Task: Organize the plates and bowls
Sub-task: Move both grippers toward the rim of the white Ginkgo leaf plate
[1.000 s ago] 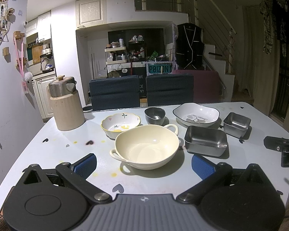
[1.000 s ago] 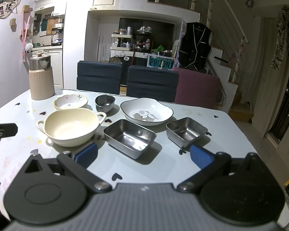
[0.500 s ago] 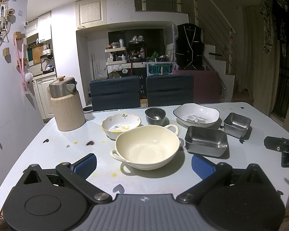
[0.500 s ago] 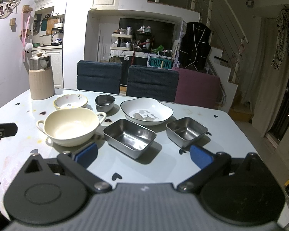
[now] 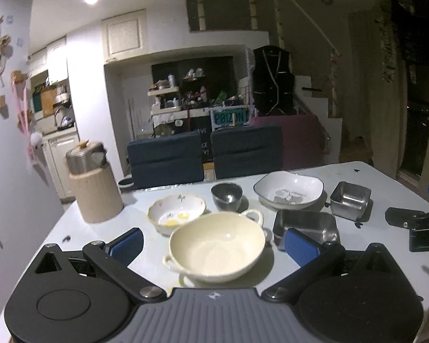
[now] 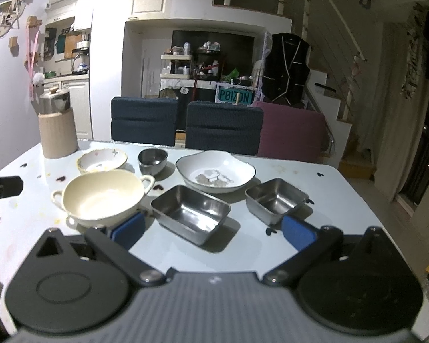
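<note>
A cream two-handled bowl point(image 5: 217, 245) point(image 6: 103, 194) sits on the pale table, right between the wide-apart fingers of my left gripper point(image 5: 214, 245), which is open. Behind it stand a small flowered bowl point(image 5: 176, 211) point(image 6: 102, 160) and a small round steel bowl point(image 5: 226, 196) point(image 6: 153, 160). A white dish with a dark rim point(image 5: 289, 190) point(image 6: 216, 174) lies further right. A large steel tray point(image 5: 306, 225) point(image 6: 191, 213) lies in front of my right gripper point(image 6: 213, 230), also open and empty. A small square steel tray point(image 5: 350, 200) point(image 6: 276, 200) is by its right finger.
A beige kettle with a steel lid point(image 5: 93, 183) point(image 6: 57, 125) stands at the table's back left. Two dark chairs point(image 5: 166, 163) point(image 6: 224, 128) line the far edge. The right gripper's body point(image 5: 414, 228) shows at the right of the left wrist view.
Both grippers have moved forward and tilted down toward the dishes. The cream bowl now lies between the left fingers; the steel trays sit closer to the right fingers. No dish has moved.
</note>
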A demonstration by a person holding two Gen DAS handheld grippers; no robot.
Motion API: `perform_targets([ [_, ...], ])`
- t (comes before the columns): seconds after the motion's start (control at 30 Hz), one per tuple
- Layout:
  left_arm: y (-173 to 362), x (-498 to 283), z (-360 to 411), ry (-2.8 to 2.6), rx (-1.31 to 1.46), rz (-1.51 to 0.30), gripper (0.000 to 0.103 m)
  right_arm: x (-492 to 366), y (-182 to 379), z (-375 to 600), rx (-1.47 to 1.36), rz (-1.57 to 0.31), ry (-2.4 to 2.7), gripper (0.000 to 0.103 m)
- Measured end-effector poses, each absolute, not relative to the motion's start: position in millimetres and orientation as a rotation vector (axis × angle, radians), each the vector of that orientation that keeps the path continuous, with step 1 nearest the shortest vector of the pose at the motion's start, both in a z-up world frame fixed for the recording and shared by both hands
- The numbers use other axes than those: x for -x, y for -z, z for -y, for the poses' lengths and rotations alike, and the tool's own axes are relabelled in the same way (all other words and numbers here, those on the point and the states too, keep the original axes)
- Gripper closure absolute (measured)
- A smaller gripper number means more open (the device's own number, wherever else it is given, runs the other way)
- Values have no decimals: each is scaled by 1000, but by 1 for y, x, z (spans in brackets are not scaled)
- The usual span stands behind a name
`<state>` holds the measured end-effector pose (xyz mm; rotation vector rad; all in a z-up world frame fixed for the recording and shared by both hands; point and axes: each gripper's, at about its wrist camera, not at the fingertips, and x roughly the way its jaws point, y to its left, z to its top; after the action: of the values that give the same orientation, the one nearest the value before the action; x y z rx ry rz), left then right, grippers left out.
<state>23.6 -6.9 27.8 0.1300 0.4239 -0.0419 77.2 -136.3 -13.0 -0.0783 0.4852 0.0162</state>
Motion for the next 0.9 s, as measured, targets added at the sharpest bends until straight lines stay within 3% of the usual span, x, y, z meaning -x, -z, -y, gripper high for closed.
perform_targets([
  [0.9,-44,-190,32,200,-219,-358,0,-208,17,183,-186,-490,94,0],
])
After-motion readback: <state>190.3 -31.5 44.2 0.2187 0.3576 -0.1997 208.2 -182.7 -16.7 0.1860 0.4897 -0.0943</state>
